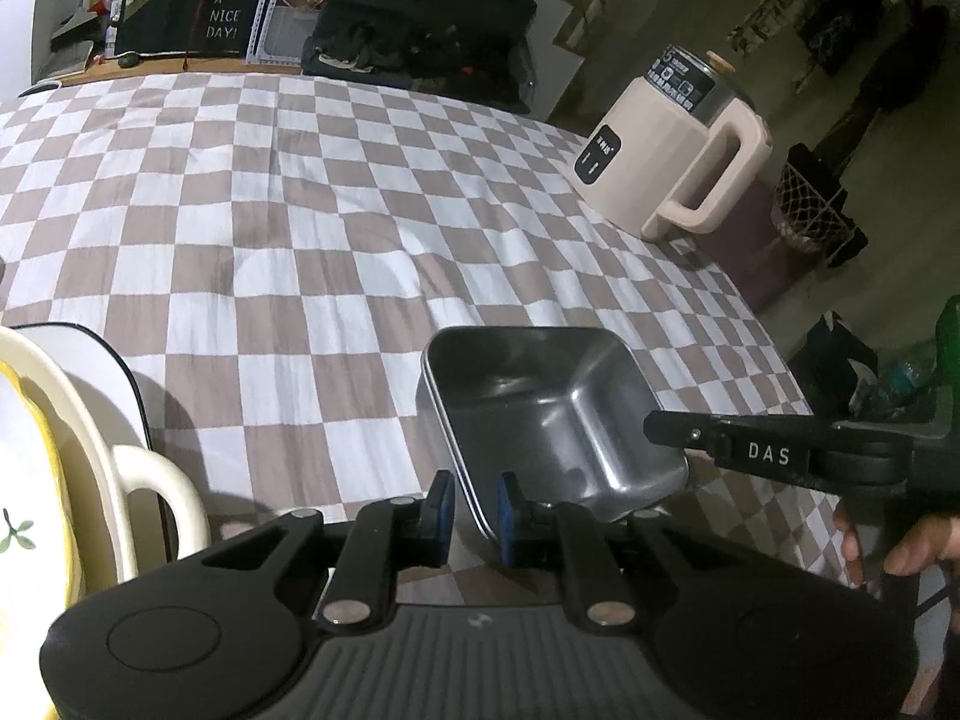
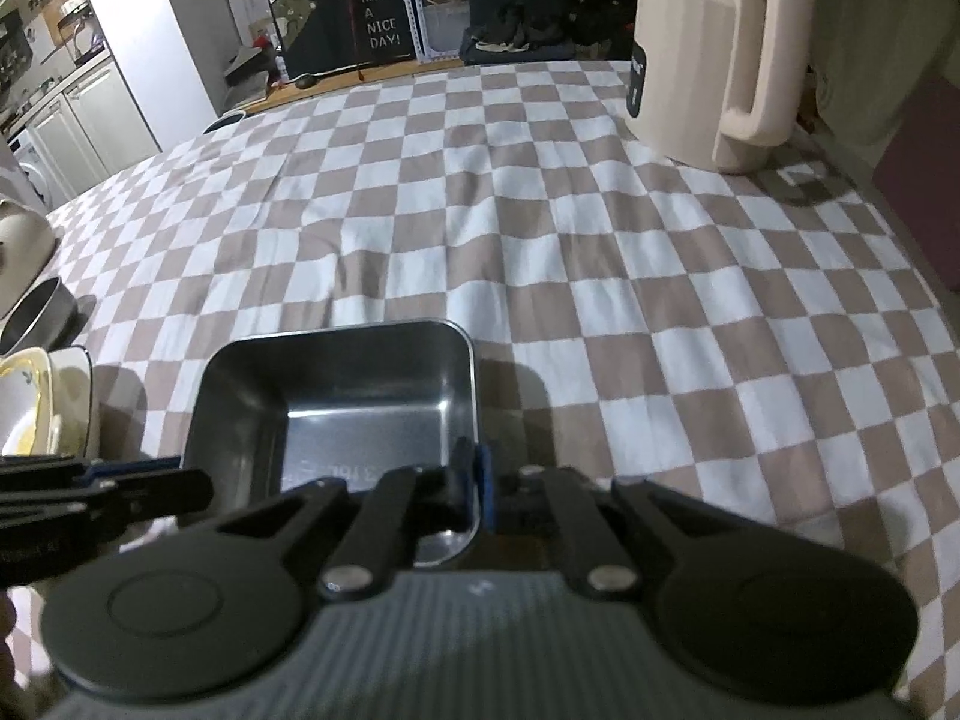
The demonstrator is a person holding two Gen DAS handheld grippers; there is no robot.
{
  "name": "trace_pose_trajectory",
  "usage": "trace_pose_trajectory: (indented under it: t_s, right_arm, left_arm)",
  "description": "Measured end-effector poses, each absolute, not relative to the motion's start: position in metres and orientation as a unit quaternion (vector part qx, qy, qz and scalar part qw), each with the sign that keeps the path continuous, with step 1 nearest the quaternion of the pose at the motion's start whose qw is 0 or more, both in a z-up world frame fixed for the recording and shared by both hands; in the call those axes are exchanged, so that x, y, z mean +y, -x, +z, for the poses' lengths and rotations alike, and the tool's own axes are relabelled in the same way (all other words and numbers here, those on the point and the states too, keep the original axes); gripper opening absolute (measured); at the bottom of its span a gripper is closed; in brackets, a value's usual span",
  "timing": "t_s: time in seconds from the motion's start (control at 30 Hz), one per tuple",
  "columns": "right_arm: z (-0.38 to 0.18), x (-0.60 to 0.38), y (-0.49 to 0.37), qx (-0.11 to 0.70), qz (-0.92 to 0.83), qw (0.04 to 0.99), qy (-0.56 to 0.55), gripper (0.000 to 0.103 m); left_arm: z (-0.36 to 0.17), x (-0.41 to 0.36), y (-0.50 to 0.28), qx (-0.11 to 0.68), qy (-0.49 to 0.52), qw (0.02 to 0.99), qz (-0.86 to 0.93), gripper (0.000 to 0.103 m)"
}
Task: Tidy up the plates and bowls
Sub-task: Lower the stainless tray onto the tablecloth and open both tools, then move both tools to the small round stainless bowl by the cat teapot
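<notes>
Both claws (image 1: 471,507) (image 2: 471,480) hiding tin's (image 2: 336,396) near rim

Checkered tablecloth (image 1: 336,192), cream electric kettle (image 1: 666,162) near its edge, "HAVE A NICE DAY!" sign (image 1: 225,6)

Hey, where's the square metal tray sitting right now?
The square metal tray is low in both wrist views on the checkered tablecloth, right of the stacked dishes, with the left gripper and right gripper each clamping its wall.

A brown-and-white checked cloth (image 2: 540,228) covers the counter. On it rest a square steel tray (image 2: 336,396), a pink jug-shaped appliance (image 2: 690,60) at the far right corner, and stacked cream dishes (image 1: 72,450) at the left.
</notes>
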State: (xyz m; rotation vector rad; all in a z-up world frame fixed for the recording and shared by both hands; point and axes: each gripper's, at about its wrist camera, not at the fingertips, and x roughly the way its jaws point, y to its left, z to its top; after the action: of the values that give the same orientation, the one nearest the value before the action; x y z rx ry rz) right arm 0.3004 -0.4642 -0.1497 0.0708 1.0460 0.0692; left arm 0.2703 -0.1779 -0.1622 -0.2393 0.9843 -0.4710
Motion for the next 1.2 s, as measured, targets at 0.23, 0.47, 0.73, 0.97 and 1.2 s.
trace_pose_trajectory:
  t_s: [0.23, 0.47, 0.73, 0.97, 1.2]
  right_arm:
    - [-0.159, -0.465, -0.302, 0.517, 0.039, 0.854, -0.04, 0.006]
    - [-0.165, -0.465, -0.297, 0.522, 0.042, 0.851, -0.03, 0.026]
    - [-0.156, -0.468, -0.287, 0.516, 0.037, 0.856, -0.018, 0.07]
    - [-0.142, -0.477, -0.272, 0.498, 0.025, 0.867, -0.022, 0.093]
    - [-0.126, -0.486, -0.252, 0.466, 0.002, 0.884, -0.029, 0.103]
  left_arm:
    - [-0.162, -0.175, -0.271, 0.472, 0.121, 0.845, -0.218, 0.015]
    - [-0.159, -0.176, -0.27, 0.474, 0.121, 0.842, -0.227, 0.019]
    - [-0.155, -0.175, -0.265, 0.474, 0.115, 0.844, -0.224, 0.05]
    - [-0.144, -0.175, -0.254, 0.459, 0.108, 0.851, -0.229, 0.084]
    - [-0.13, -0.174, -0.243, 0.452, 0.102, 0.855, -0.232, 0.103]
